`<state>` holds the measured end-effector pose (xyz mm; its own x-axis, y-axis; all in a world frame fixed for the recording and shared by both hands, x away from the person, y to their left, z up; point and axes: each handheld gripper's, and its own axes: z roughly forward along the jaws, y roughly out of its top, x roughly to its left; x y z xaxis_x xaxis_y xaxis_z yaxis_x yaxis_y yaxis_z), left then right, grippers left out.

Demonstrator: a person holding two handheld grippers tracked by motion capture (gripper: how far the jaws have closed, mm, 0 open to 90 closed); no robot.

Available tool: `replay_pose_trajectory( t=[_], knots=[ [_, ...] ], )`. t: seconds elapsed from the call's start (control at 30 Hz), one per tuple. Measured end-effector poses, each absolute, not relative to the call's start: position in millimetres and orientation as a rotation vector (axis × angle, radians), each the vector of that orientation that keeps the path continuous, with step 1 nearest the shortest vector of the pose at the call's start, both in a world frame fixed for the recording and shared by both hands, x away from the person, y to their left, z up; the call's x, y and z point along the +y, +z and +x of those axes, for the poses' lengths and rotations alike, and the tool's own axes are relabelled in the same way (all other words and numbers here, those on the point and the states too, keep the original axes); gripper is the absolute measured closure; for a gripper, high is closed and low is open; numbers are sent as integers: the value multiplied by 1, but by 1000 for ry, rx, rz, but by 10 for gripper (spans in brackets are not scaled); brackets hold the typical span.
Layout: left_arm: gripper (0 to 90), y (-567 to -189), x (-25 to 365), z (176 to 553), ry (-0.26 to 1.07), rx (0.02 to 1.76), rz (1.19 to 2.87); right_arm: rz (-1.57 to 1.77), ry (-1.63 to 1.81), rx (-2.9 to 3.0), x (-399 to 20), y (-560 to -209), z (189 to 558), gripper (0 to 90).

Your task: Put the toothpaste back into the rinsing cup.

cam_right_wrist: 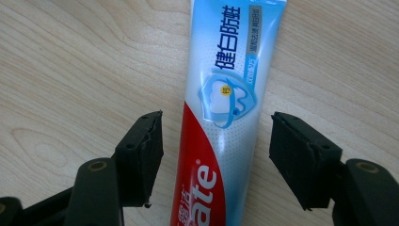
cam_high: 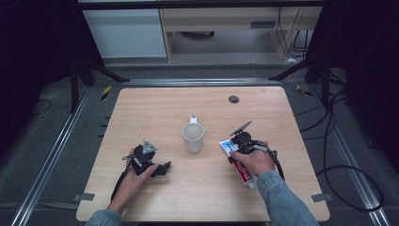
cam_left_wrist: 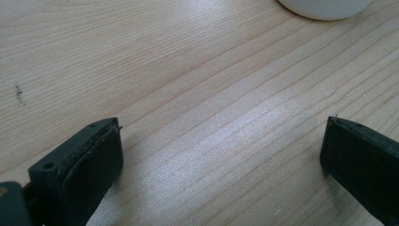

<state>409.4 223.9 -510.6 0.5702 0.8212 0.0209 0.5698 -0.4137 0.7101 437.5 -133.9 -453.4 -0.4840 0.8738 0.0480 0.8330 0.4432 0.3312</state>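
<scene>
The toothpaste tube (cam_right_wrist: 221,117) lies flat on the tabletop (cam_high: 155,108), on its right half, to the right of the white mug (cam_high: 193,137) and near the front edge. In the high view the tube (cam_high: 237,160) runs diagonally: its flat blue-and-white end points toward the mug, and its red end passes under the person's right hand (cam_high: 256,162).

The right tongs (cam_right_wrist: 214,155) are positioned over the tube, one jaw on each side of it. In the right gripper view the jaws stand spread, with a strip of bare wood visible between each pad and the tube; neither pad touches it. The tube sits slightly nearer the left-hand jaw of that view (the red printed section lies level with the pads, the blue-and-white section extends beyond them).

The mug stands upright near the centre of the tabletop, handle pointing away from the person, and is well apart from the tube.

The left tongs (cam_left_wrist: 221,160) rest low over the left half of the tabletop, held by the left hand (cam_high: 134,176). Their jaws stand wide apart with only wood between them. The mug's base (cam_left_wrist: 324,8) appears at the top edge of the left gripper view.
</scene>
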Motion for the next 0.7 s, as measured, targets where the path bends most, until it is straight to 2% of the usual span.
replay_pose_trajectory(
  t=[0.7],
  knots=[
    [0,-511,224,409,487,1106,2137,1548,388,2596,-128,-469,449,394]
  ],
)
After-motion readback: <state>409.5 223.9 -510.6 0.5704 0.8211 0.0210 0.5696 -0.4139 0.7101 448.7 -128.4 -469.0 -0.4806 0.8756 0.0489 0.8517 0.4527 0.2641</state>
